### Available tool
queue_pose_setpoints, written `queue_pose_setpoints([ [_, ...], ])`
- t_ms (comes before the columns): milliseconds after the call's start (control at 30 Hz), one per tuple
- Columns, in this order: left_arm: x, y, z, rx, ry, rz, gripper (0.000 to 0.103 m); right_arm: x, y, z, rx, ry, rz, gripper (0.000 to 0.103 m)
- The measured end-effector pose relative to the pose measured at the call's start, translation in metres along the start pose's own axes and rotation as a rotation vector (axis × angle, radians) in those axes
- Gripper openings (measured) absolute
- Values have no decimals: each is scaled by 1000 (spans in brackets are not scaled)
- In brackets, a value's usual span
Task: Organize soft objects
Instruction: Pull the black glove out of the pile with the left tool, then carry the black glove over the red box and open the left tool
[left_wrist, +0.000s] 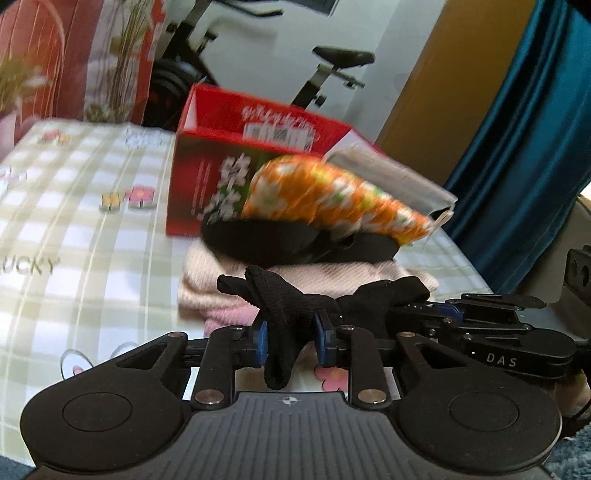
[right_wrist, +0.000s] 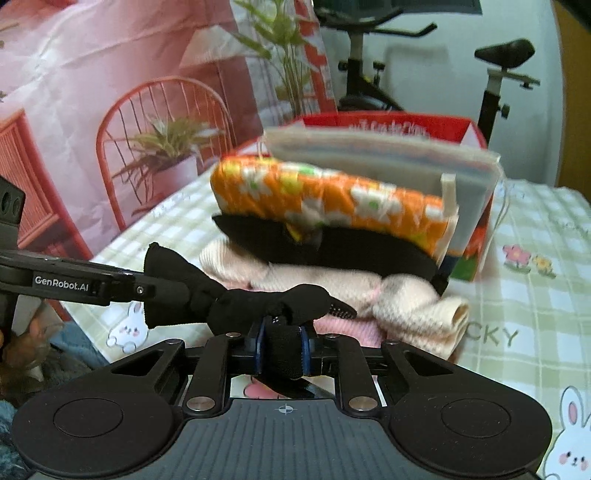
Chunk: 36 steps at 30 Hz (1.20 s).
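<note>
A black knit cloth (left_wrist: 284, 299) (right_wrist: 258, 299) hangs stretched between my two grippers, above the table. My left gripper (left_wrist: 291, 341) is shut on one end, which droops between its blue pads; in the right wrist view it (right_wrist: 159, 291) reaches in from the left. My right gripper (right_wrist: 283, 347) is shut on the other end and shows at the right (left_wrist: 413, 308) in the left wrist view. Just behind lies a stack: a cream and pink knit (left_wrist: 207, 280) (right_wrist: 406, 295), a black piece (left_wrist: 266, 240), an orange flowered pouch (left_wrist: 332, 199) (right_wrist: 332, 206) and a grey pouch (left_wrist: 388, 173) (right_wrist: 369, 158).
An open red box (left_wrist: 207, 177) (right_wrist: 388, 123) stands behind the stack on the green checked tablecloth (left_wrist: 74, 221). Beyond the table are an exercise bike (left_wrist: 332, 62), a blue curtain (left_wrist: 517, 147) and a pink printed backdrop (right_wrist: 110, 92).
</note>
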<state>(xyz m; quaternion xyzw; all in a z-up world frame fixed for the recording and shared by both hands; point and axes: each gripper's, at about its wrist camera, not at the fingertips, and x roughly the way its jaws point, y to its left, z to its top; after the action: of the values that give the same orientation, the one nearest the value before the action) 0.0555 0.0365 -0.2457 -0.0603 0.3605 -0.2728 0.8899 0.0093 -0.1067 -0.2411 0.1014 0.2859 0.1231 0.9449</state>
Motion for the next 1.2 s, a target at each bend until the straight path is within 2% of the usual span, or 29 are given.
queue_pose_setpoints([
  [167,-19,-15,11,58,-71,4,26,-17,4,14,-30,-77,-3,17],
  [533,-37,-24,45,80,-174,-22,26,-43,7,51,-70,-179,-5,17],
  [867,-27,-29,120,94,-256,-57,26,-42,-18,139,-118,-233,-6,17],
  [1033,-1,-21,153,72,-237,-75,26,-16,-48,180,-101,-219,-8,17],
  [1200,33,-4,175,35,-186,-62,26,21,-68,203,-80,-170,-18,17],
])
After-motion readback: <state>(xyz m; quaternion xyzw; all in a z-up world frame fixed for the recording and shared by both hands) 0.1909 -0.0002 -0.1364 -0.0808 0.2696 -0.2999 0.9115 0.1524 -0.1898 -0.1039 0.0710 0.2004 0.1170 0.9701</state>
